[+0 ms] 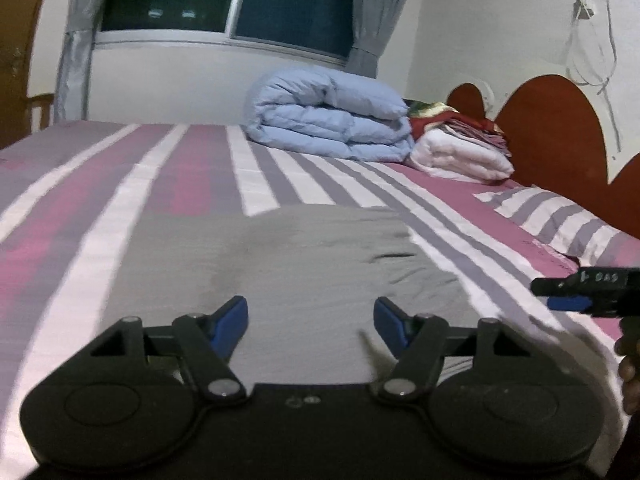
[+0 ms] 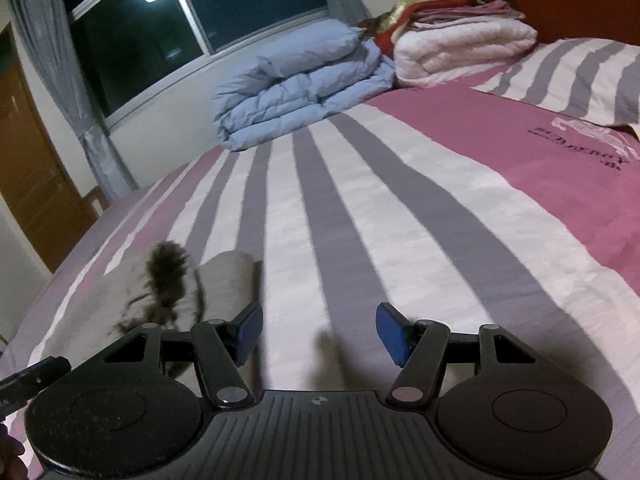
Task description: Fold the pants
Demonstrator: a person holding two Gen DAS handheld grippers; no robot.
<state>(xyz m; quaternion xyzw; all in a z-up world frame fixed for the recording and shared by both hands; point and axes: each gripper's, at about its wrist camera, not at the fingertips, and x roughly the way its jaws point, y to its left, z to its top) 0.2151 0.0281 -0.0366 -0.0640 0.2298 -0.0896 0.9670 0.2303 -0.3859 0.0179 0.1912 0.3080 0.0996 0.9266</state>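
Grey pants point(image 1: 288, 268) lie folded flat on the striped bed, straight ahead of my left gripper point(image 1: 311, 322), which is open and empty just above their near edge. In the right wrist view the pants point(image 2: 224, 280) show at the lower left, partly behind a dark fuzzy blur. My right gripper point(image 2: 319, 332) is open and empty over the bare striped sheet, to the right of the pants. It also shows at the right edge of the left wrist view point(image 1: 576, 292).
A folded blue duvet point(image 1: 332, 116) and a white folded blanket point(image 1: 460, 156) with red cloths on top sit at the far side of the bed. A striped pillow point(image 1: 568, 220) lies by the red headboard point(image 1: 560, 132). Window and curtains stand behind.
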